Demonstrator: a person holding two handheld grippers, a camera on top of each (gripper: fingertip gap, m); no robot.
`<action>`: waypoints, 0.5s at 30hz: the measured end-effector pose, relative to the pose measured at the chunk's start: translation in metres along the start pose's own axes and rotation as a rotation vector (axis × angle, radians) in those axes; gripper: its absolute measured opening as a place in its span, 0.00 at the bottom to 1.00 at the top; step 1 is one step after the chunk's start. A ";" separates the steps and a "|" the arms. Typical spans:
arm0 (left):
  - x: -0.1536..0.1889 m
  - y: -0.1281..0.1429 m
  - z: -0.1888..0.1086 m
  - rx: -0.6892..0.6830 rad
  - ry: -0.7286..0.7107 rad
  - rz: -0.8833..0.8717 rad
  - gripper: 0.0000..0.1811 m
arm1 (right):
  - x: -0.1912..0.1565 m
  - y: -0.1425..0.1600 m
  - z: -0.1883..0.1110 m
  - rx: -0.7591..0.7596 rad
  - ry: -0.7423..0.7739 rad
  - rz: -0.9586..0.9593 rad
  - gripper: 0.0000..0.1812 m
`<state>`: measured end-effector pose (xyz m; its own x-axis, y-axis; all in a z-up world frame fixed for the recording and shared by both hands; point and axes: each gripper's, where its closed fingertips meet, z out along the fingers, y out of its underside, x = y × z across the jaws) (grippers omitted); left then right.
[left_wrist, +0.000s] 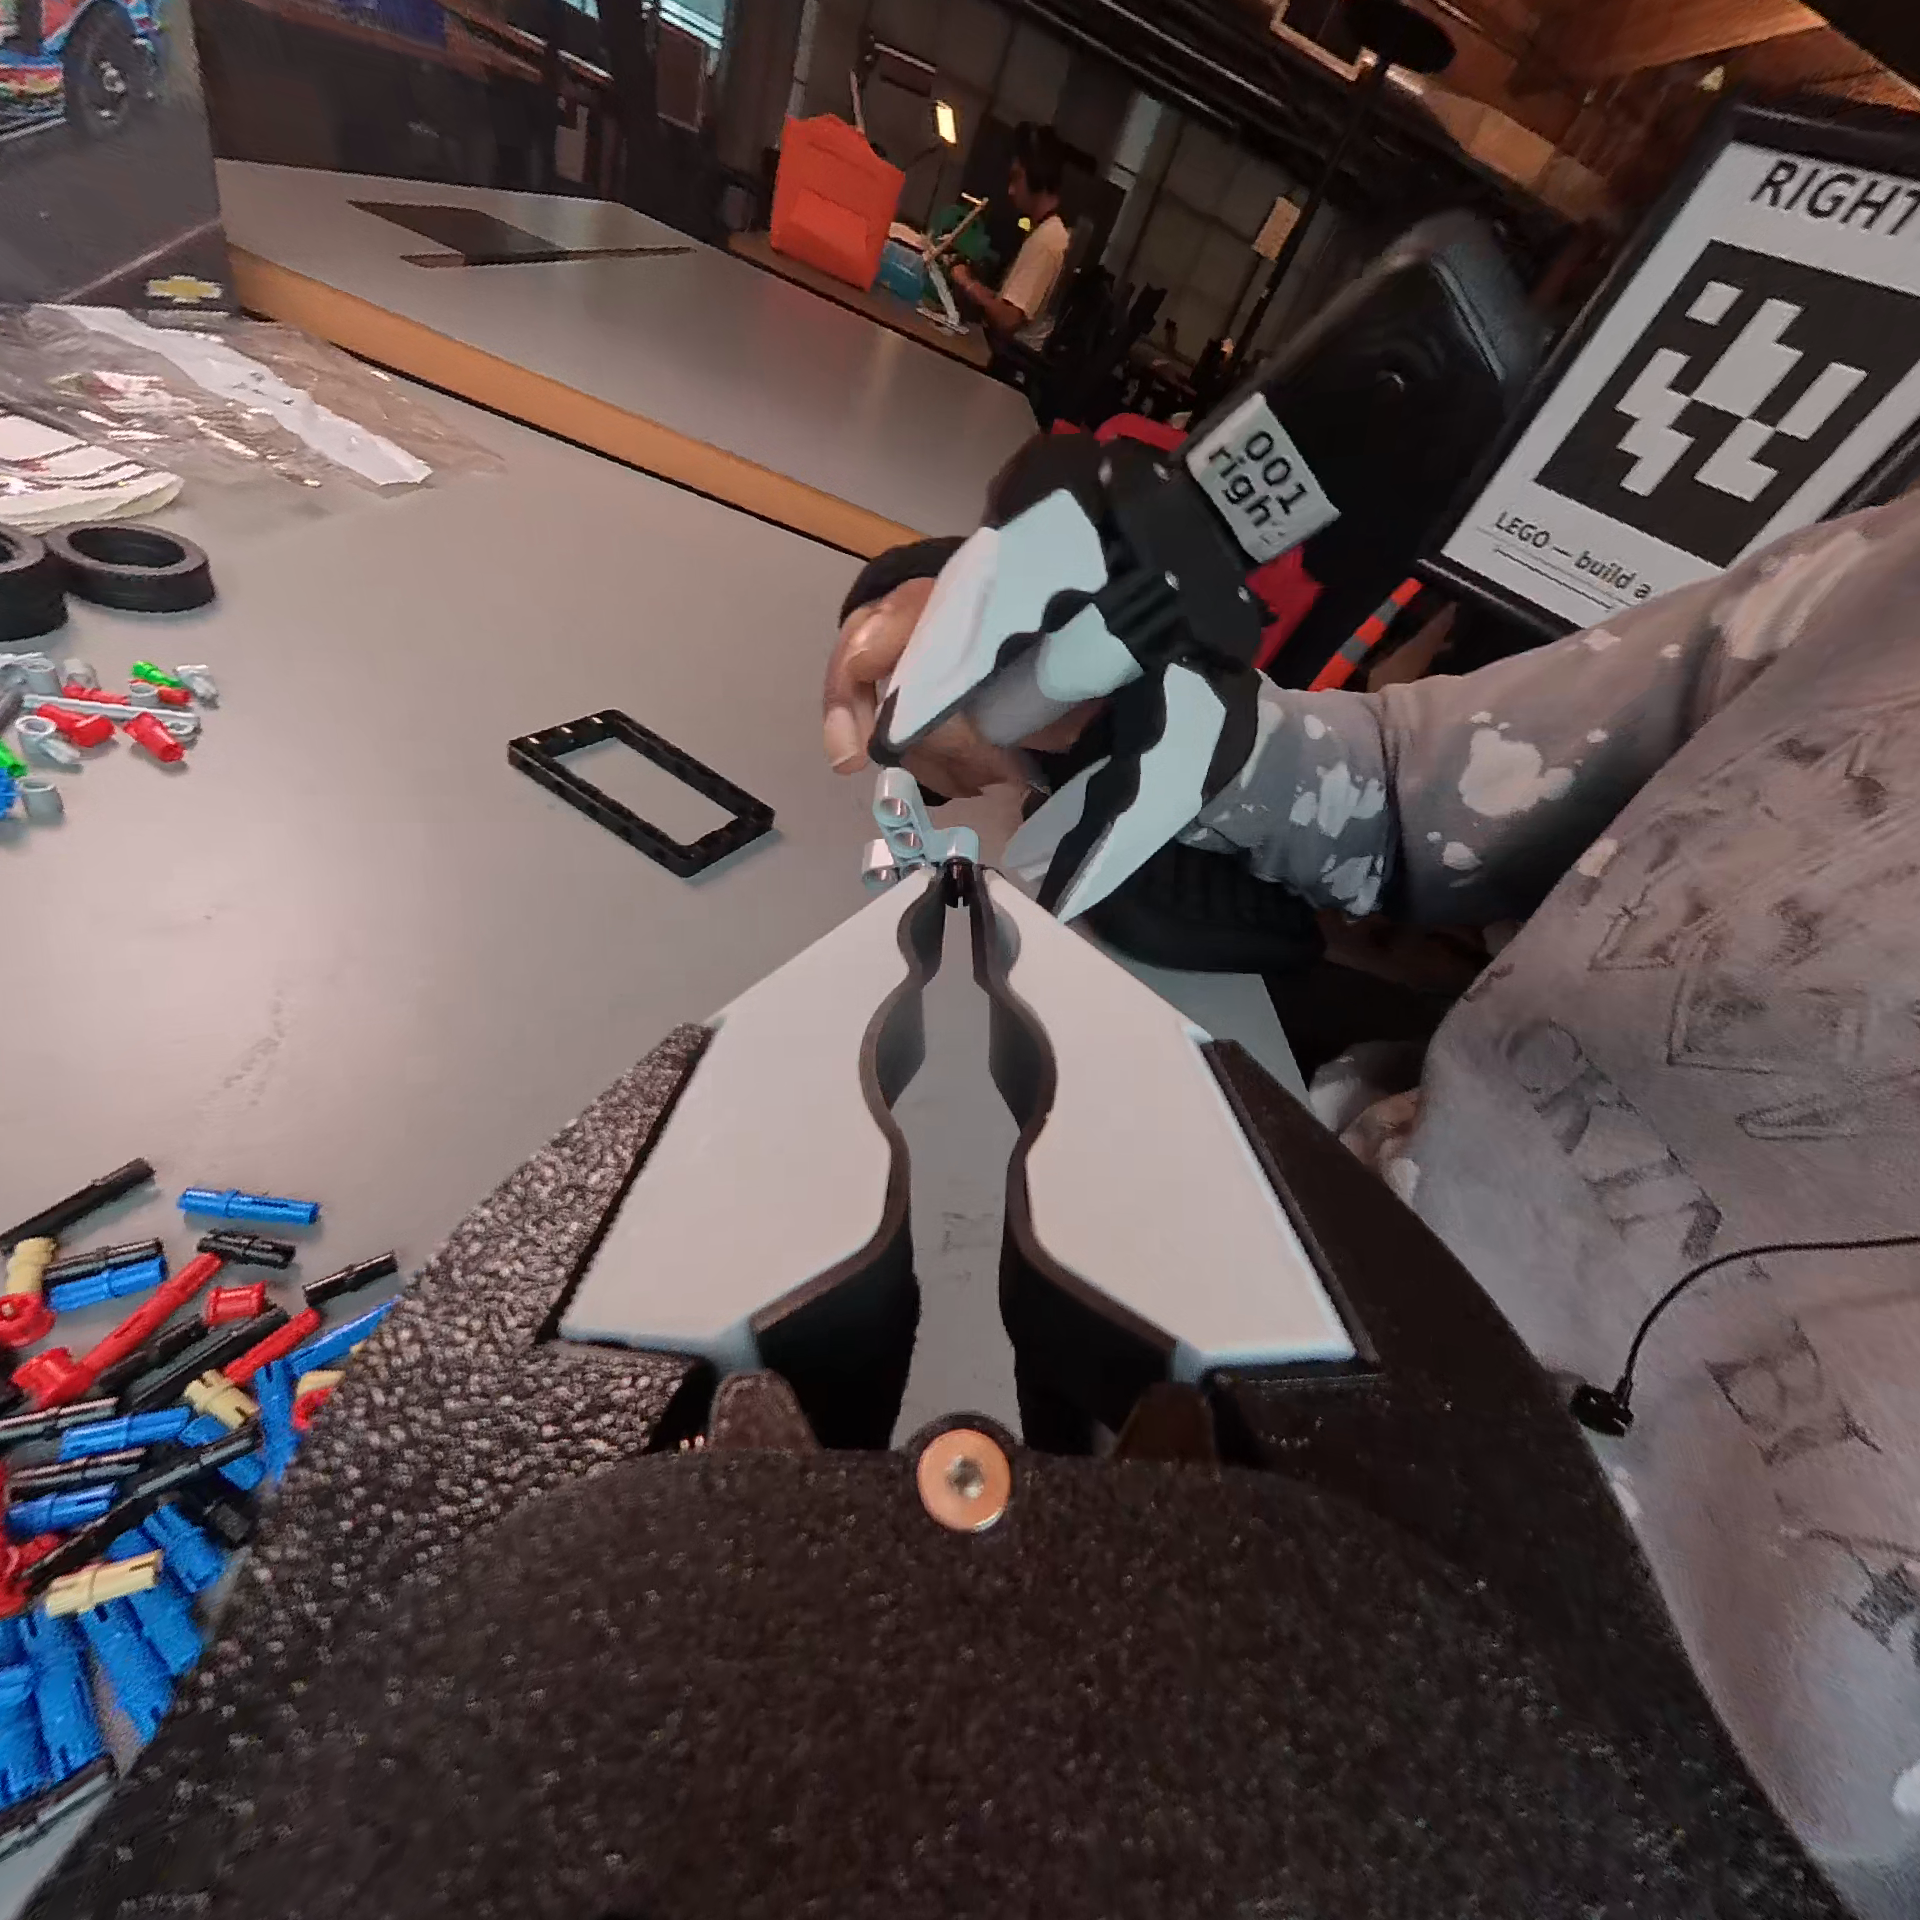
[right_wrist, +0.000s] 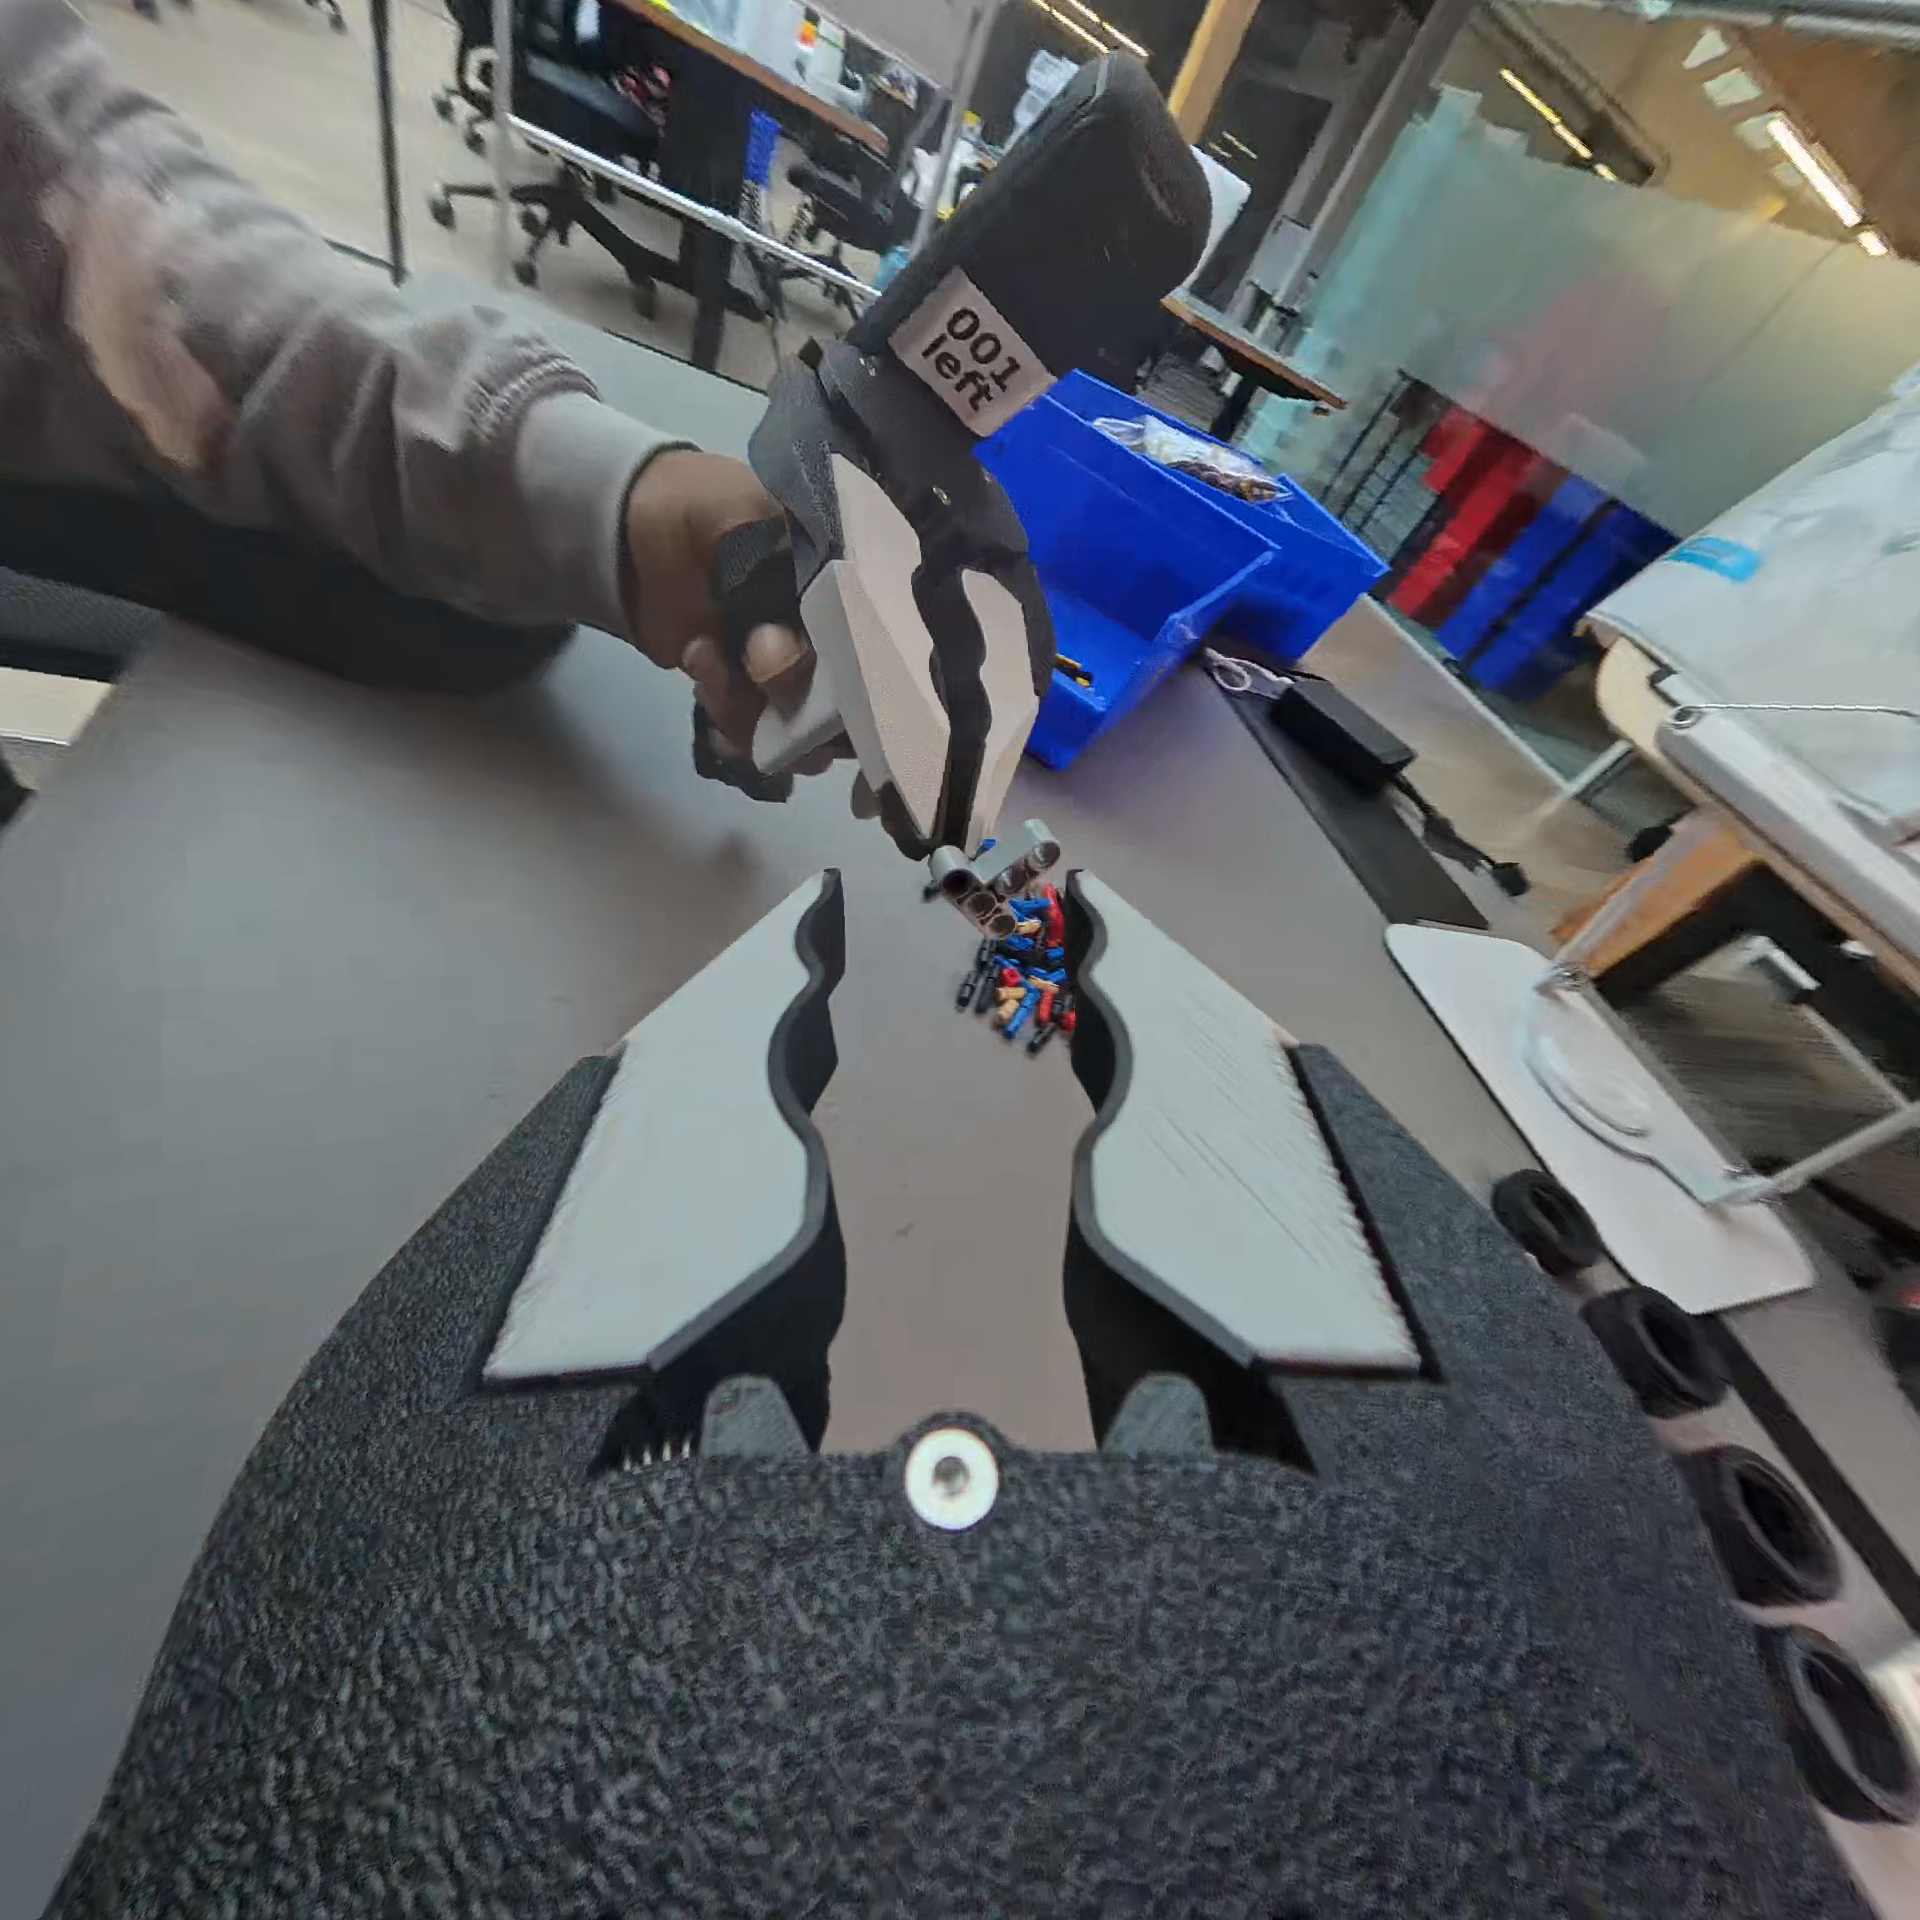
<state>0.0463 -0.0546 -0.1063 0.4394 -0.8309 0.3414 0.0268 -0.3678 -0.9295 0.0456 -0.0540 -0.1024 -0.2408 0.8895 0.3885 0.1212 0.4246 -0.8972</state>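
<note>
Left wrist view shows us our left gripper (left_wrist: 957, 881) pinching a grey connector (left_wrist: 906, 826); only right wrist view shows our right gripper (right_wrist: 951, 896) spread above the grey worktop (right_wrist: 312, 883).

Right gripper (right_wrist: 951, 894) gapes wide above the grey table (right_wrist: 312, 935); opposite, the left gripper (right_wrist: 951, 831) pinches a small grey holed plastic connector piece (right_wrist: 997, 868) over scattered coloured pins (right_wrist: 1023, 966).

Two wrist cameras are facing each other across a grey table (left_wrist: 436, 935). The left wrist view is looking along its own fingers, low and close, toward the right gripper (left_wrist: 997, 790). The right wrist view is looking back toward the left gripper (right_wrist: 951, 831). Both are sharing the small grey connector piece (left_wrist: 914, 831) and the scattered coloured pins (right_wrist: 1023, 961).
</note>
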 end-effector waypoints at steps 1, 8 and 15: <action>0.005 0.002 0.001 -0.015 0.022 0.028 0.02 | -0.004 0.000 -0.001 0.011 -0.045 0.031 0.22; 0.032 0.015 0.011 -0.093 0.119 0.142 0.02 | -0.028 -0.006 -0.009 0.088 -0.259 0.207 0.11; 0.029 0.002 0.008 -0.073 0.067 0.197 0.02 | -0.016 -0.013 -0.016 0.131 -0.244 0.253 0.10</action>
<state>0.0666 -0.0765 -0.0996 0.3689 -0.9147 0.1651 -0.1196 -0.2229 -0.9675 0.0635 -0.0714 -0.0934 -0.4436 0.8902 0.1037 0.0858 0.1574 -0.9838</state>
